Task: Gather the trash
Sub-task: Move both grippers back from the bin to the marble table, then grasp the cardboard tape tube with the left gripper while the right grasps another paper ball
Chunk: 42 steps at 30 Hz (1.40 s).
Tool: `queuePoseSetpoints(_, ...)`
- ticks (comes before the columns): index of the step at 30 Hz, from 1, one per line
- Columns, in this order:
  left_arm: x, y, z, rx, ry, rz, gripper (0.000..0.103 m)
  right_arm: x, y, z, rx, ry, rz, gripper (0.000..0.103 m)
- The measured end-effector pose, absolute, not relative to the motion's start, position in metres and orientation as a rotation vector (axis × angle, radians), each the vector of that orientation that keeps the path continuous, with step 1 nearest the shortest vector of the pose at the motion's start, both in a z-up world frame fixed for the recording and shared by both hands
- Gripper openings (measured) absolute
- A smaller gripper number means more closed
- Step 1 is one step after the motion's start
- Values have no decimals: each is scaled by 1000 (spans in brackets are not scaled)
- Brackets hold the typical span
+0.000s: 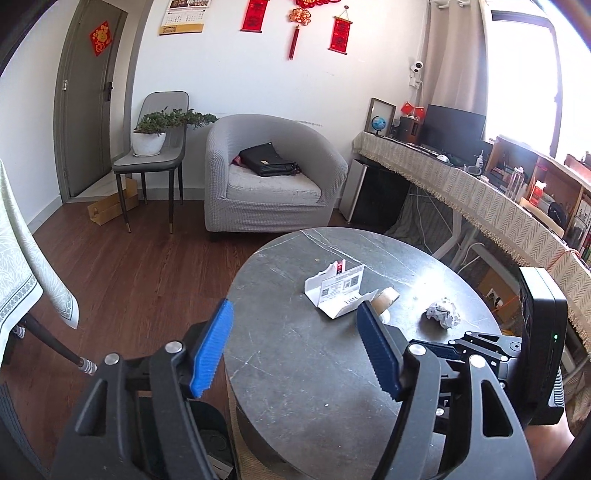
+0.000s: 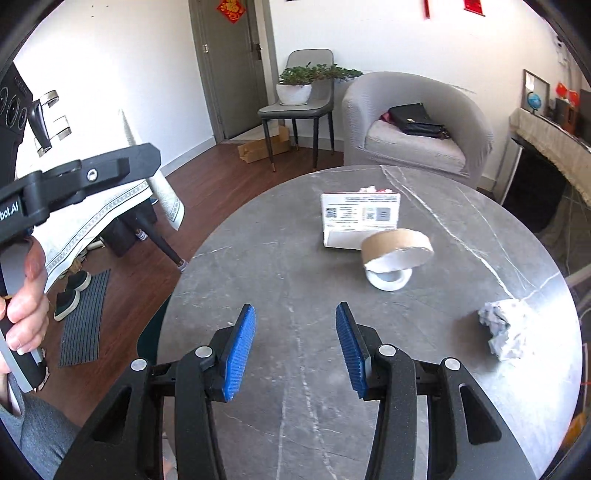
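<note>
Round grey table w/ torn white box, tape roll, crumpled paper. Left hand-held gripper and right hand-held gripper: both jaws apart, nothing betw. them.

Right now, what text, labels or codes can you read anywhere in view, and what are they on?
"bot.AI": on the left gripper's black arm, start cut off.
White torn box: QR codes and printed lines, too small to read.
Red wall banners, door decoration: characters blurred.
Wall calendar: unreadable.
</note>
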<state>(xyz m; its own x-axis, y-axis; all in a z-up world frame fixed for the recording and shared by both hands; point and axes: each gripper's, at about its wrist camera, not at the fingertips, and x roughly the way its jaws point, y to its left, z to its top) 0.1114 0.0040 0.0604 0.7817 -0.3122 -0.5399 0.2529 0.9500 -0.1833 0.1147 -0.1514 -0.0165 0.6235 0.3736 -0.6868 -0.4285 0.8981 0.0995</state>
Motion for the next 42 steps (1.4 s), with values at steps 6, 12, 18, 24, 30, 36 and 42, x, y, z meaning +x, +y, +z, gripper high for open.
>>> queuePoseSetpoints(6, 129, -33, 46, -87, 645, -357, 72, 116, -198, -17, 0, 758, 391, 46)
queuePoseSetpoints(12, 149, -62, 29, -79, 688, -390, 69, 118, -244, -18, 83, 738, 337, 49)
queuePoseSetpoints(18, 165, -91, 8, -51, 743, -444, 59, 121, -271, -24, 168, 740, 329, 49)
queuePoseSetpoints(24, 178, -113, -8, -5, 791, -481, 57, 123, -280, -31, 193, 755, 333, 49)
queuePoseSetpoints(30, 193, -116, -14, -32, 809, -475, 57, 123, -289, -35, 219, 754, 326, 49)
queuePoseSetpoints(36, 203, -120, -15, -37, 812, -471, 57, 126, -297, -40, 242, 762, 318, 49)
queuePoseSetpoints(42, 209, -125, -18, -14, 815, -465, 54, 126, -301, -41, 236, 761, 306, 49)
